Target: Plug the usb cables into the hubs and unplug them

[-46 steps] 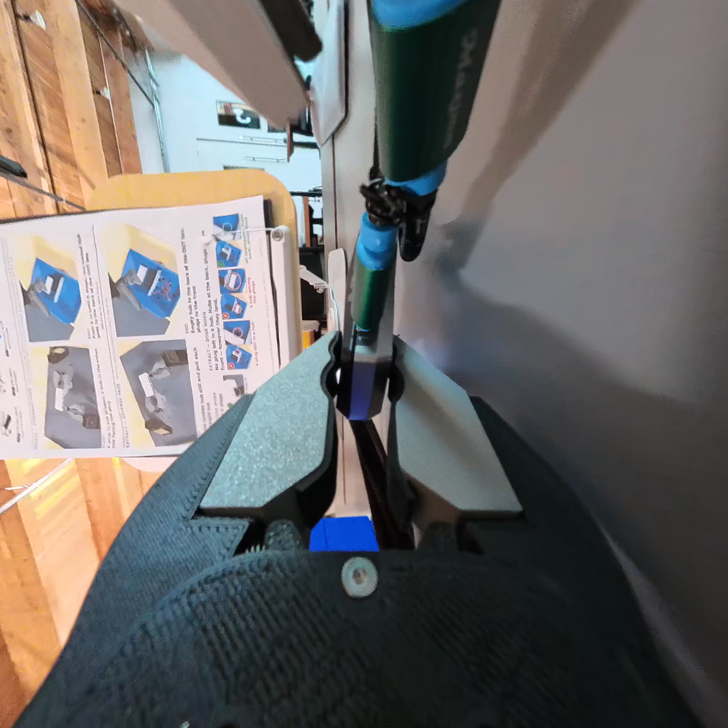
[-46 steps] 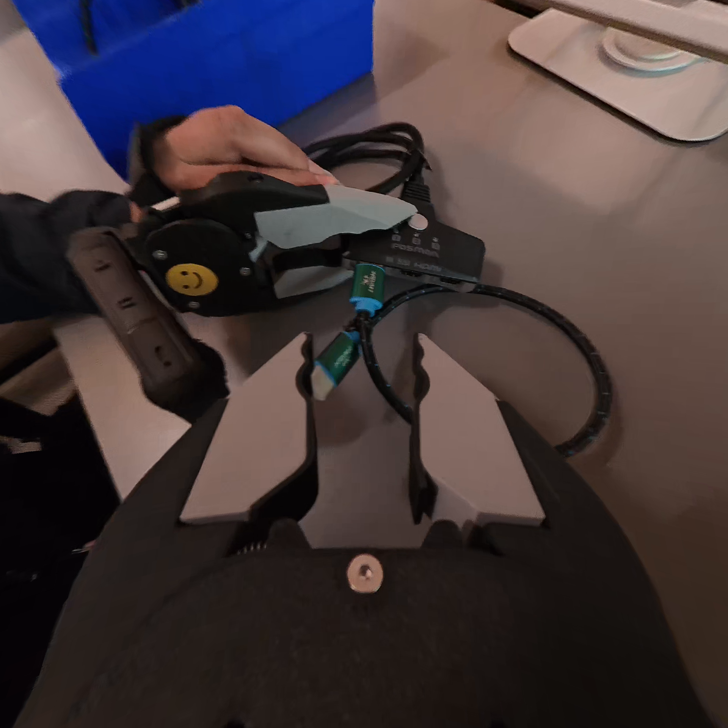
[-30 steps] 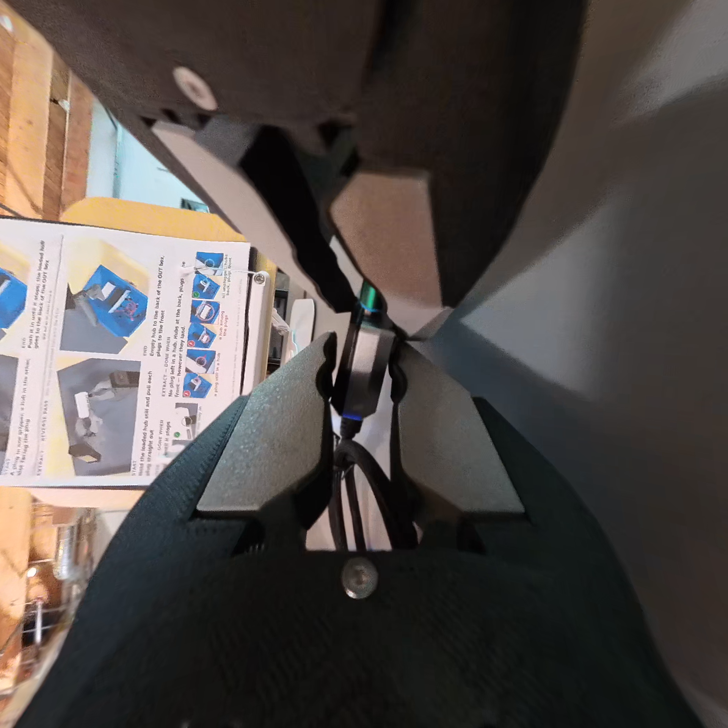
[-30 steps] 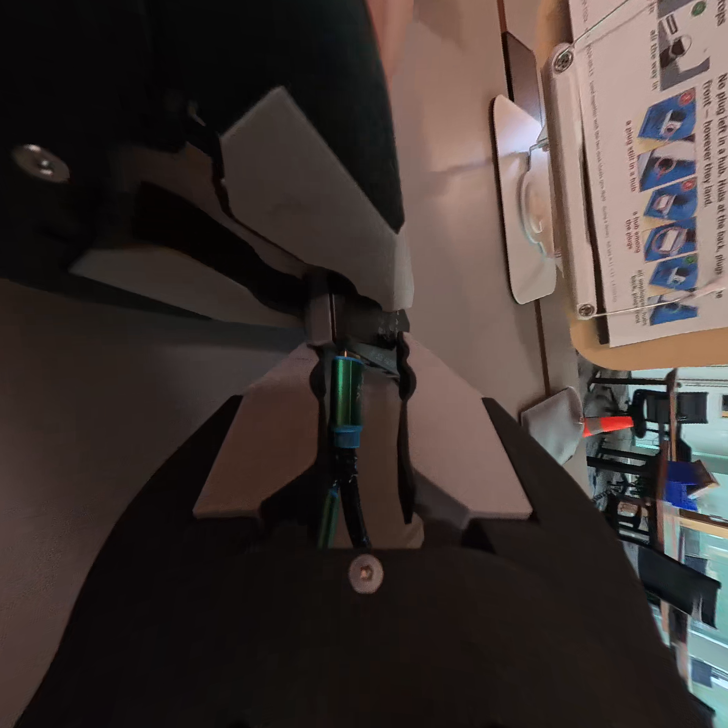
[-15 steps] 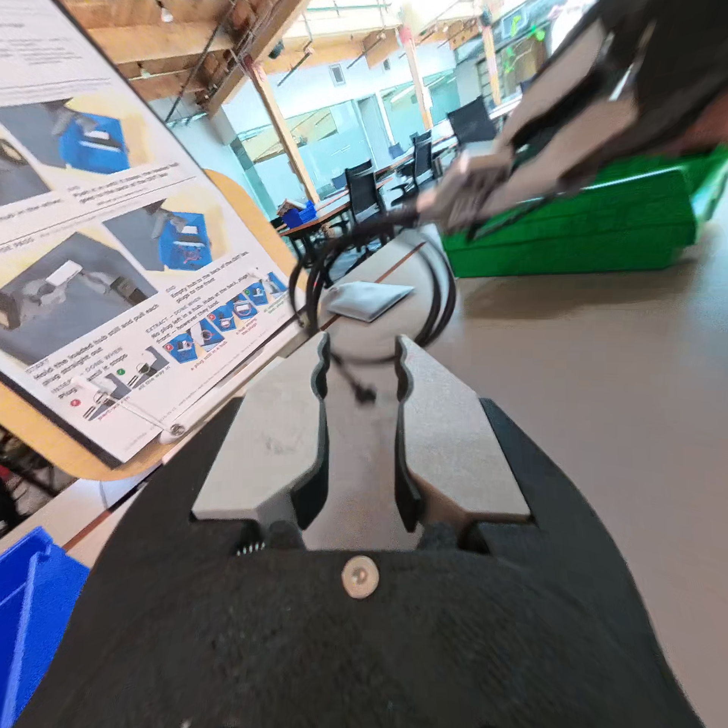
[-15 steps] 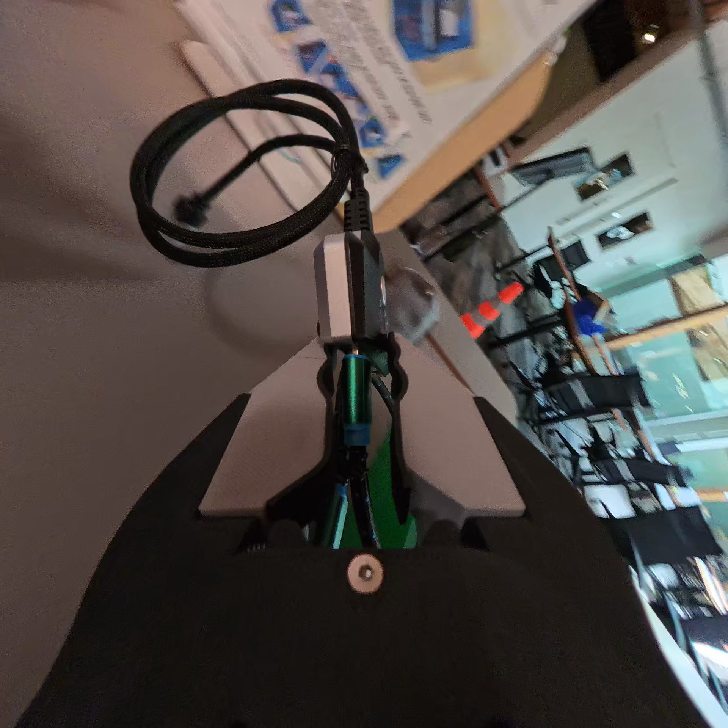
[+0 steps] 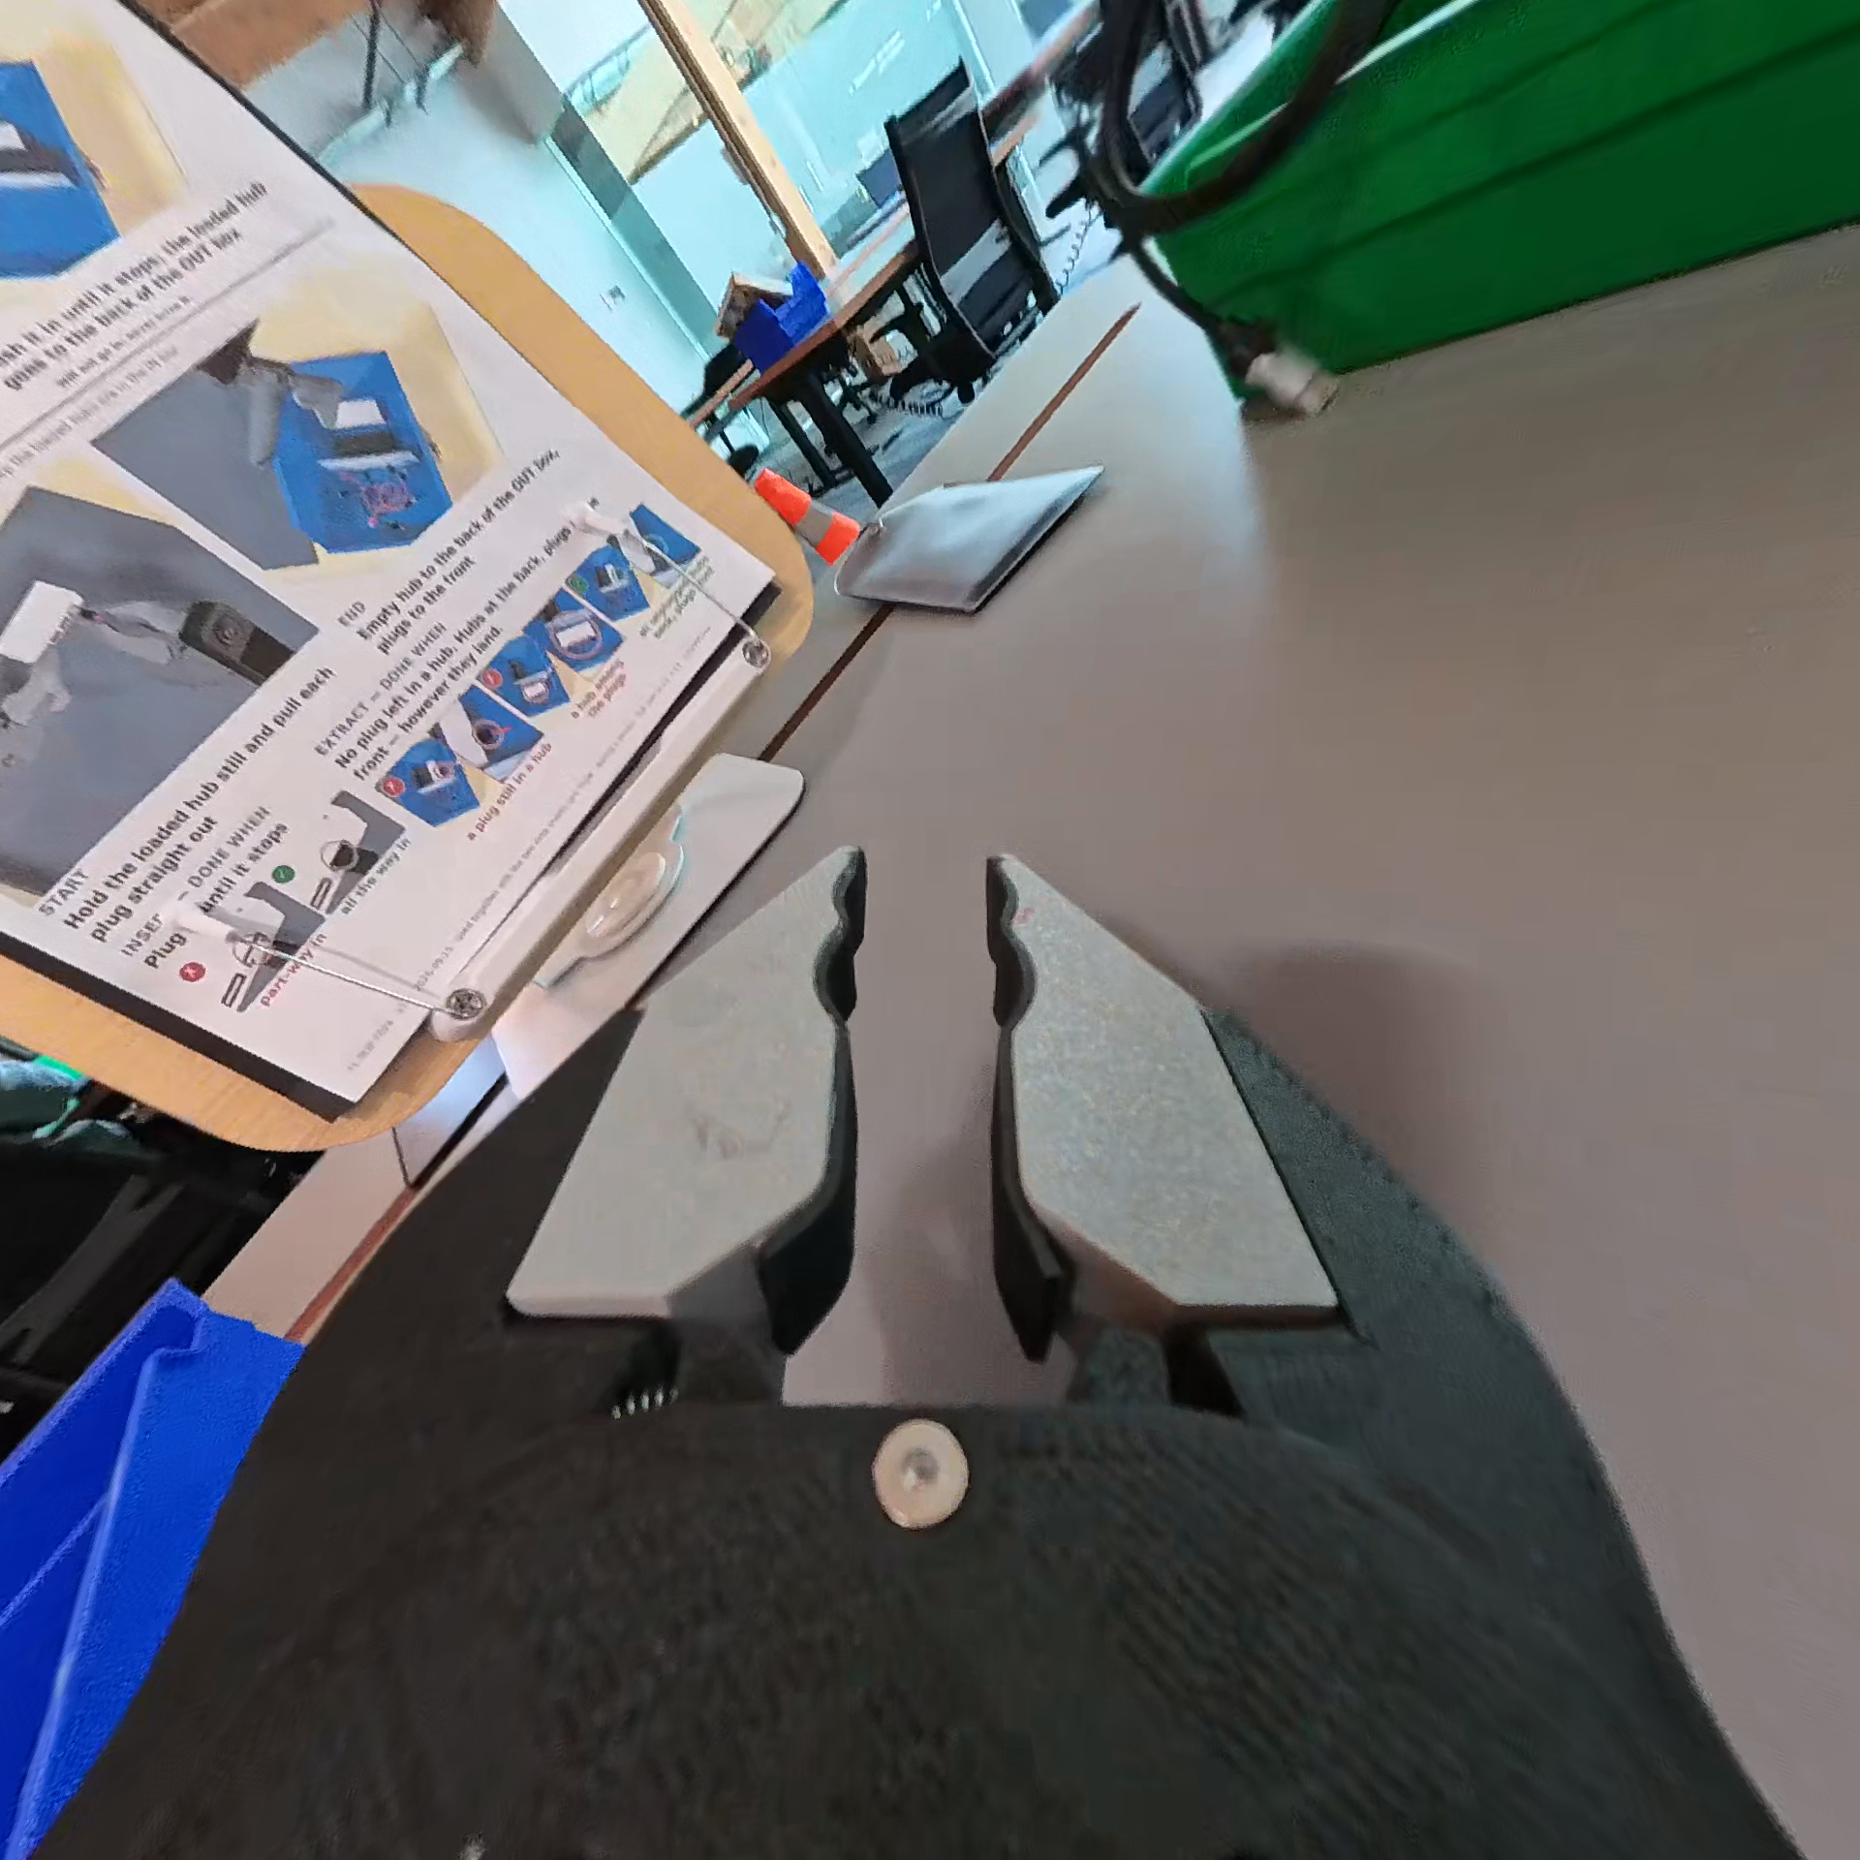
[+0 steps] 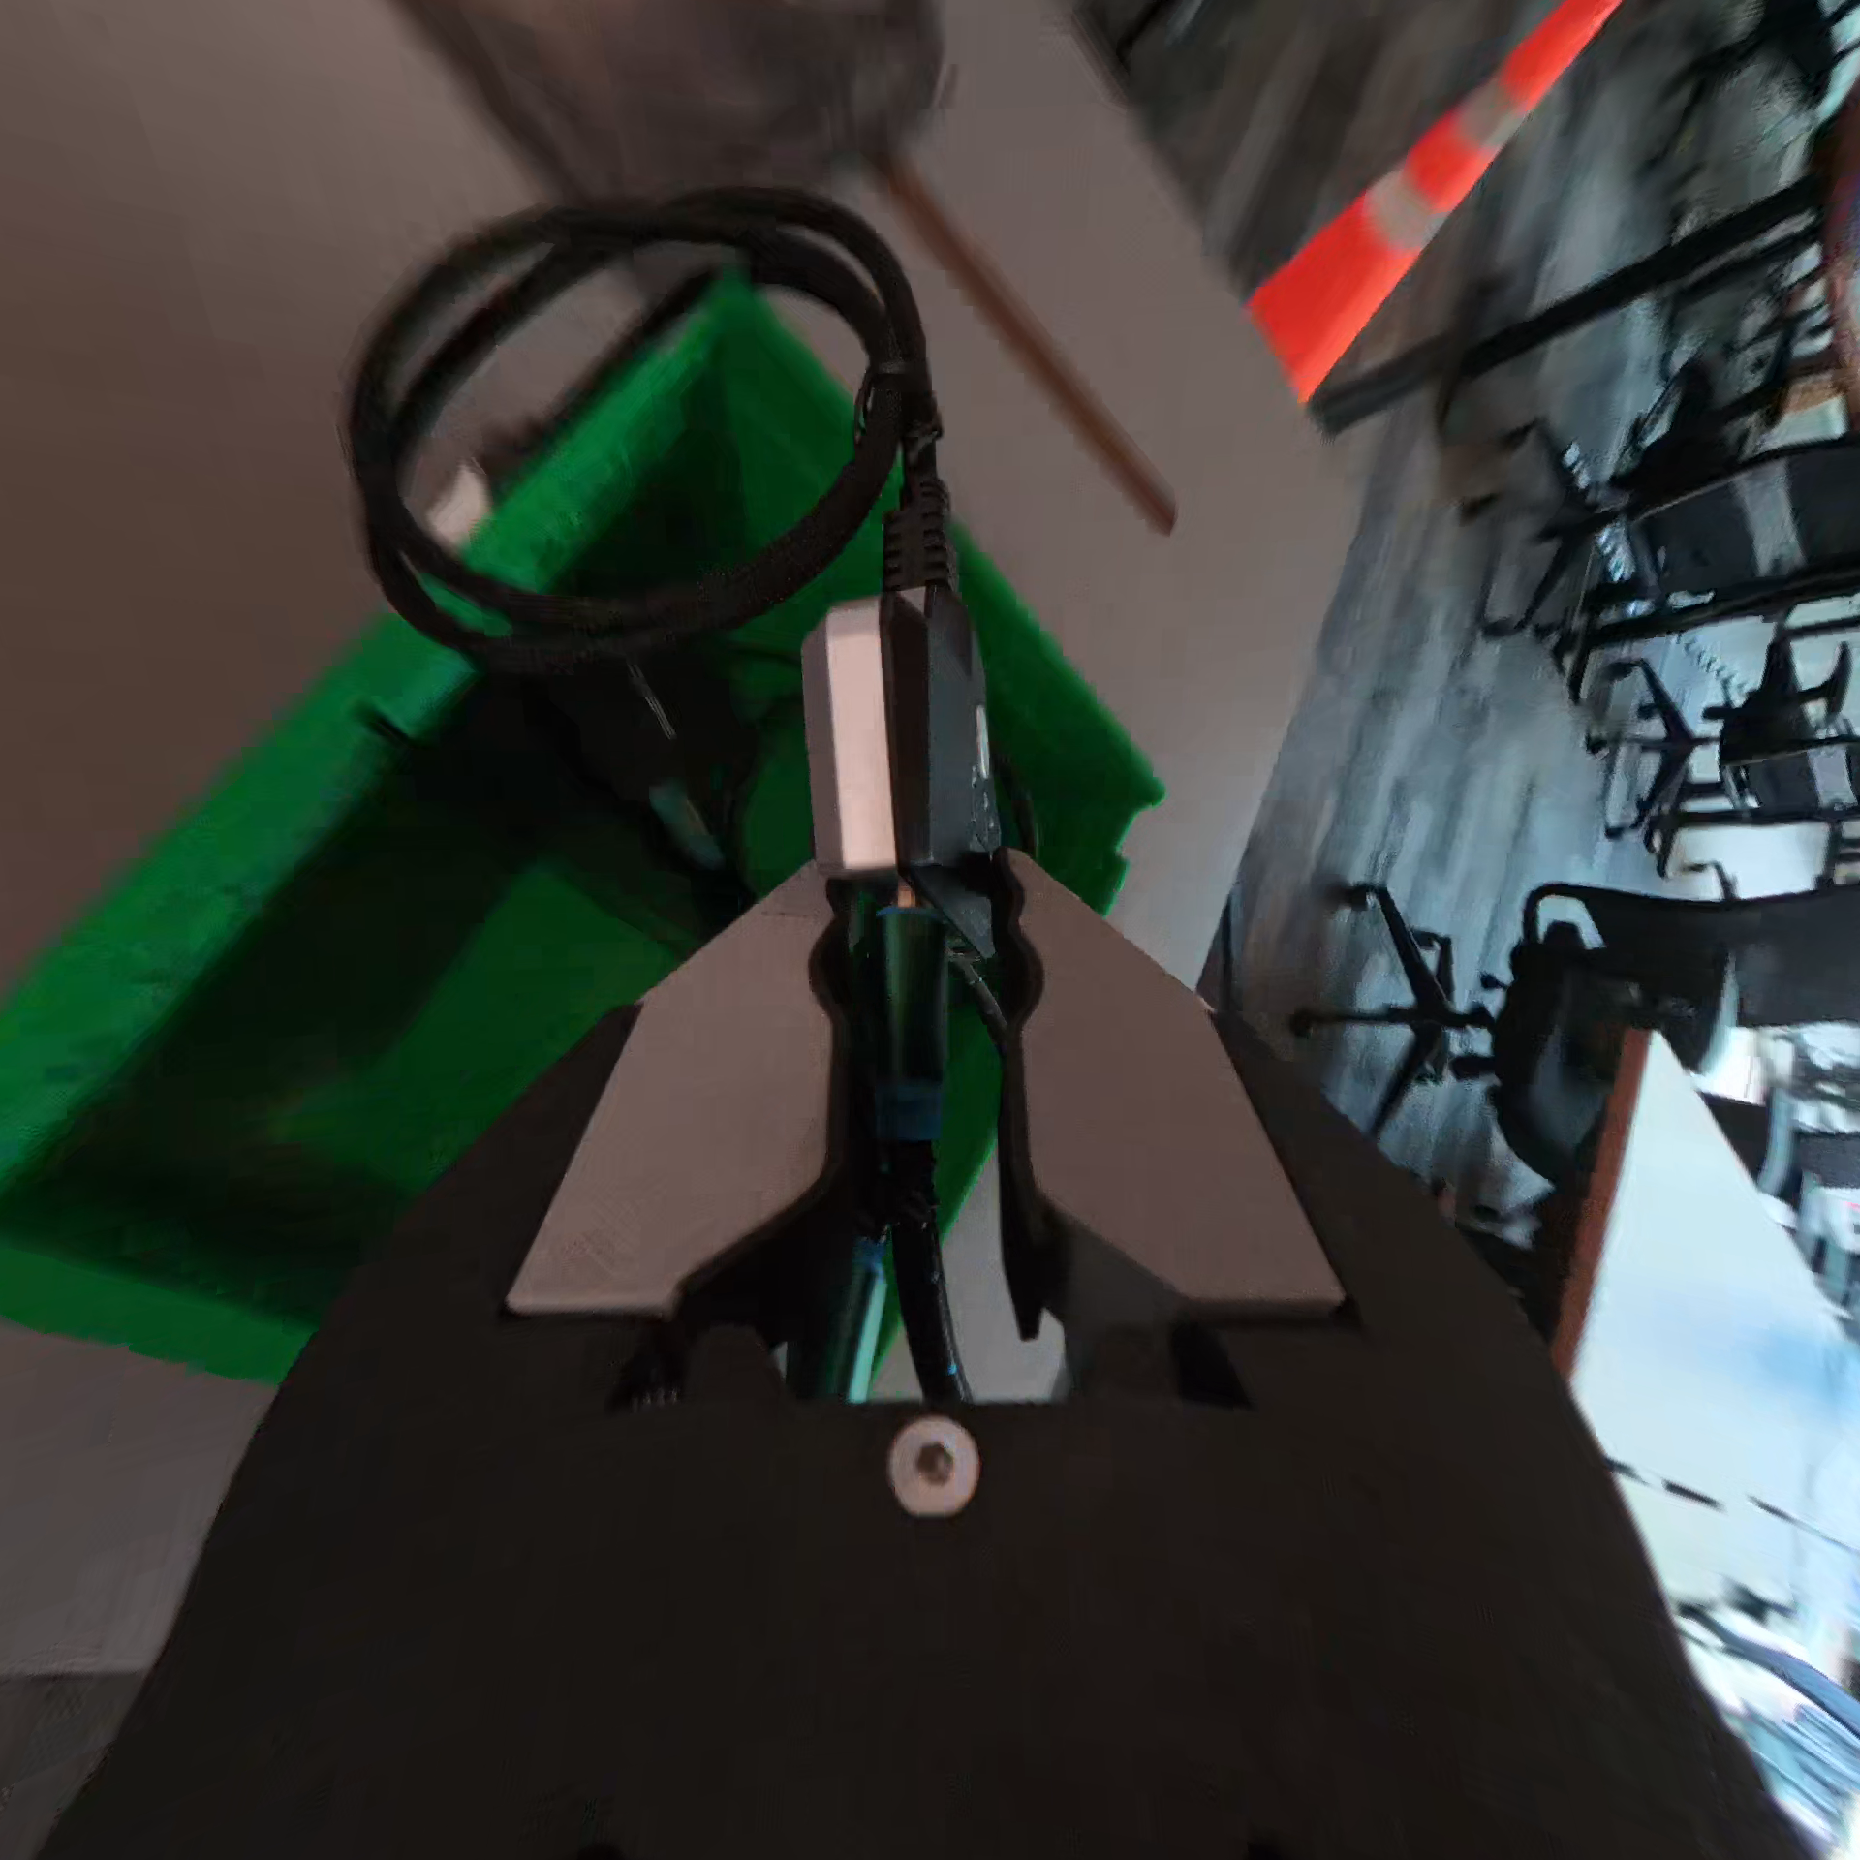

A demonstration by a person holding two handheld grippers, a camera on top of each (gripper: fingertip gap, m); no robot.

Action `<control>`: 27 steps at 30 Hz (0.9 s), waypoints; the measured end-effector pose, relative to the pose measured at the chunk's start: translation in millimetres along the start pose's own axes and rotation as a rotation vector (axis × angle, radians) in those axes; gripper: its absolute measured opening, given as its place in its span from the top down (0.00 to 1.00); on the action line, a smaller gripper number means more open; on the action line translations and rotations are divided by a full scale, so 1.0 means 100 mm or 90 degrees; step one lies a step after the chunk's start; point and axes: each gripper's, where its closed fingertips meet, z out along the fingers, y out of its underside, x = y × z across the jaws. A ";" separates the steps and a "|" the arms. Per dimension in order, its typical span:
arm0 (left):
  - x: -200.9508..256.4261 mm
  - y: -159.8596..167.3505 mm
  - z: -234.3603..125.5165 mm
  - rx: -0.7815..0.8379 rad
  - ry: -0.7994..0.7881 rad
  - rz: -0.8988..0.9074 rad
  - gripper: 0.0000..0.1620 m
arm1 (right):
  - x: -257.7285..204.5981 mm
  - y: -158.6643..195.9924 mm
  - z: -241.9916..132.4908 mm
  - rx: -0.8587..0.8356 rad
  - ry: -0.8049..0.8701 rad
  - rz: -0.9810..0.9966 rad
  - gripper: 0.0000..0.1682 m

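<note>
Green plastic of a bin fills the left of the right wrist view; it is taken as the landmark. Above the bin's open top the right gripper is seen pinching a small grey-and-black hub at its near end, jaws pressed onto it. A green plug is seated in the hub between the jaws. A coiled black braided cable hangs from the hub's far end, over the bin. Contents of the bin are dark and blurred; they cannot be identified.

In the left wrist view the left gripper is held over the grey table, well apart from the bin, jaws spread with nothing between them. An instruction sheet on a stand lies left of it, and a blue bin is cut off at the frame edge. A grey pad lies between stand and green bin.
</note>
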 end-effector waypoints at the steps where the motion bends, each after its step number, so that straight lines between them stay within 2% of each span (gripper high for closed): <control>1: 0.01 0.04 0.02 -0.010 0.002 0.002 0.87 | 0.01 0.15 0.20 -0.055 -0.006 -0.033 0.86; 4: 0.04 0.14 0.07 -0.033 0.009 0.012 0.88 | 0.13 0.27 0.62 -0.133 0.026 -0.126 0.85; 7: 0.08 0.21 0.10 -0.049 0.015 0.024 0.88 | 0.06 0.22 0.84 -0.189 -0.052 -0.136 0.88; 12: 0.09 0.26 0.13 -0.062 0.023 0.023 0.89 | 0.05 0.21 0.91 -0.242 -0.168 -0.148 0.88; 16: 0.12 0.31 0.15 -0.074 0.029 0.032 0.89 | 0.13 0.21 0.89 -0.270 -0.153 -0.213 0.89; 20: 0.15 0.36 0.17 -0.082 0.037 0.038 0.90 | 0.25 0.09 0.86 -0.230 -0.094 -0.215 0.89; 23: 0.15 0.35 0.16 -0.080 0.037 0.037 0.90 | 0.21 0.05 0.70 -0.167 -0.140 -0.156 0.89; 27: 0.13 0.34 0.15 -0.076 0.036 0.029 0.90 | 0.28 0.06 0.30 -0.093 -0.245 -0.019 0.89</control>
